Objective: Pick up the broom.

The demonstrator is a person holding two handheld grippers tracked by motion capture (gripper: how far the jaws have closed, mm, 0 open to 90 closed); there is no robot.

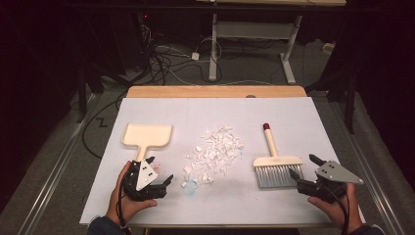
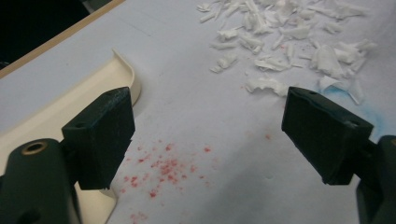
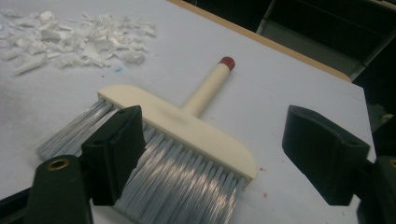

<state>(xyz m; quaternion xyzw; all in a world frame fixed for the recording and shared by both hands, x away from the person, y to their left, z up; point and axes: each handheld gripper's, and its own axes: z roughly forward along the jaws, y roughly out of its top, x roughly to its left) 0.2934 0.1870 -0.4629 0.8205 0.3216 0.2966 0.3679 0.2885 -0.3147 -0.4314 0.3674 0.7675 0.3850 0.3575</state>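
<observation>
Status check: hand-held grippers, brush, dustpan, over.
Left hand-held gripper open beside dustpan. Right hand-held gripper open at brush bristles. Scraps piled between. Nothing blocking.

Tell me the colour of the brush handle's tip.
Dark red tip on the brush, best in the right gripper view.

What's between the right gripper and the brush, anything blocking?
Nothing visible. The right gripper is open just beside the brush, its jaws near the bristles, with bare table around. The paper scraps lie off to the left, clear of the approach.
</observation>
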